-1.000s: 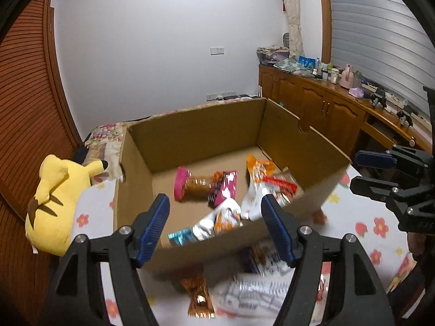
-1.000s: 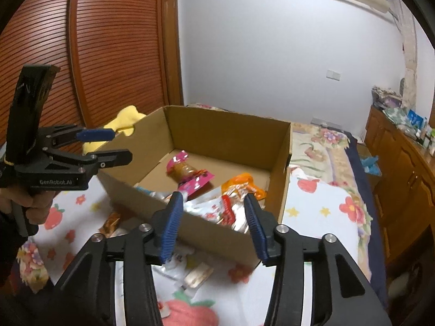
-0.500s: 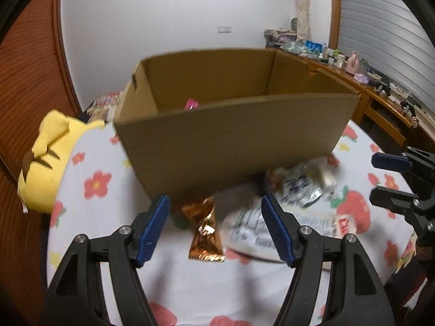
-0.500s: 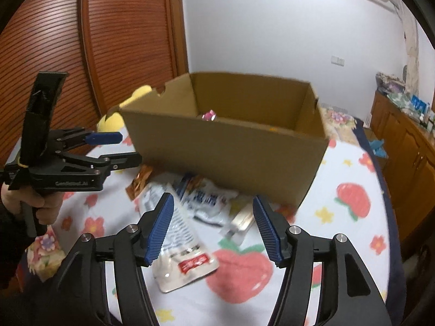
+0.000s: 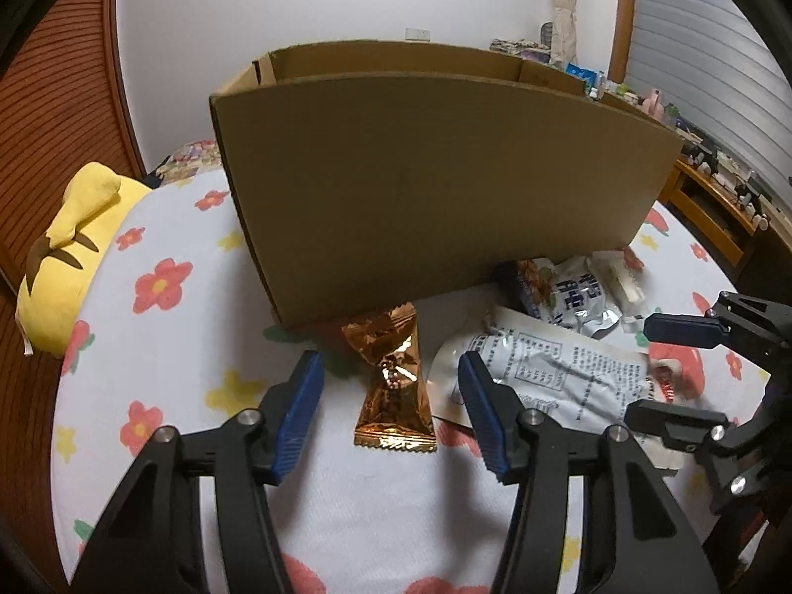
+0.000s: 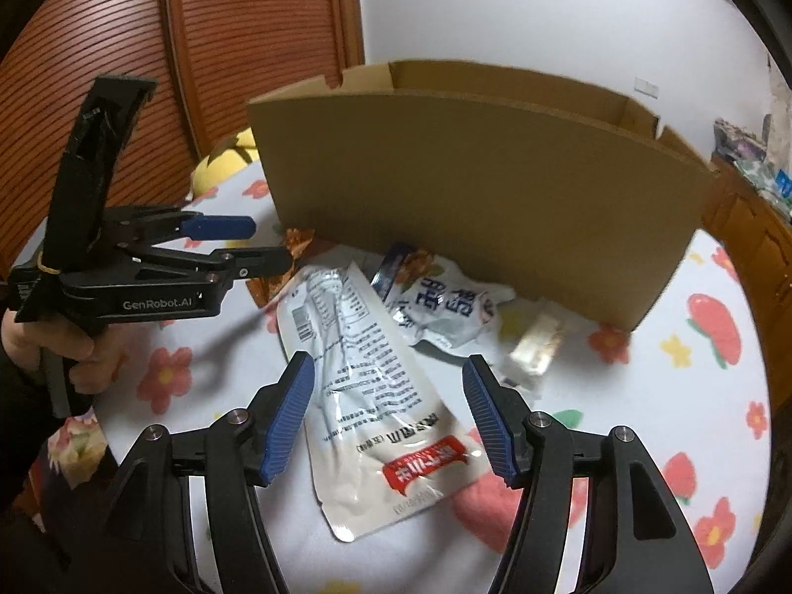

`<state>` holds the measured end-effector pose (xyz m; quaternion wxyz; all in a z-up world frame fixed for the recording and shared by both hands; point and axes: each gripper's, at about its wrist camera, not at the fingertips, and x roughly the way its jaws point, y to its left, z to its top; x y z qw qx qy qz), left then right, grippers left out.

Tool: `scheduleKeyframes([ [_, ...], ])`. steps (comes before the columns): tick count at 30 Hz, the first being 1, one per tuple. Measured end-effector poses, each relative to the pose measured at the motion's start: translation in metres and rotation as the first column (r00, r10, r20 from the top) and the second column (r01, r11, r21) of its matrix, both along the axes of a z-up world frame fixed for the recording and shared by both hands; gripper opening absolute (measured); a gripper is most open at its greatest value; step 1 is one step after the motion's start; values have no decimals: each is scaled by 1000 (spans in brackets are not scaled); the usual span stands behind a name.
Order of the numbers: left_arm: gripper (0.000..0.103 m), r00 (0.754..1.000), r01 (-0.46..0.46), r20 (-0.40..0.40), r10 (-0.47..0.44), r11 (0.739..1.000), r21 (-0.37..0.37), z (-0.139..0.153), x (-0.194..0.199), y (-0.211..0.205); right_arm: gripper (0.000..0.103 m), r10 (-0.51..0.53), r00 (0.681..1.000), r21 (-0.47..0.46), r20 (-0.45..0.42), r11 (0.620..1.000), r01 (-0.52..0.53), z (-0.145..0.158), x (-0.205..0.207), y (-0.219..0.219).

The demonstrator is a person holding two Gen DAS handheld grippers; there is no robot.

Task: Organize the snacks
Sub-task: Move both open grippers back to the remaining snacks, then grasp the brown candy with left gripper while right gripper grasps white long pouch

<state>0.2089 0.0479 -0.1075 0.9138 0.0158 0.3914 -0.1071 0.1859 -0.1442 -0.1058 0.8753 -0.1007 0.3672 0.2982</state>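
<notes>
Grippers are dropping from above the cardboard box (image 5: pixel 435 188) to the floral cloth: left gripper (image 5: pixel 391 416) is closing around the untouched copper packet (image 5: pixel 393 386), right gripper (image 6: pixel 388 416), empty, is straddling the white pouch (image 6: pixel 366 376), so pickups look imminent.

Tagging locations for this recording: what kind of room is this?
Probably a bedroom at home: a flower-print sheet under the snacks, a yellow plush toy, and a cluttered wooden sideboard by the window.
</notes>
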Motion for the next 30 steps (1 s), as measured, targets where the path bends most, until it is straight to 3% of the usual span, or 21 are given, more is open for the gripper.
scheduleKeyframes([
  [5, 50, 1000, -5, -9, 5, 1000, 12, -6, 3, 0, 64, 12, 1000, -9, -15, 1000, -12, -5, 7, 8],
  [7, 35, 1000, 3, -16, -3, 1000, 5, -8, 3, 0, 64, 9, 1000, -20, -14, 1000, -9, -7, 8, 10],
  [13, 28, 1000, 16, -5, -16, 1000, 5, -5, 0, -4, 64, 8, 1000, -36, -23, 999, -9, -10, 11, 13],
  [23, 27, 999, -1, -45, 0, 1000, -20, -12, 9, 0, 64, 25, 999, -50, -28, 998, -27, -16, 10, 21],
  [30, 20, 999, -5, -39, 5, 1000, -8, -12, 3, 0, 69, 32, 998, -52, -47, 998, -35, -19, 13, 25],
])
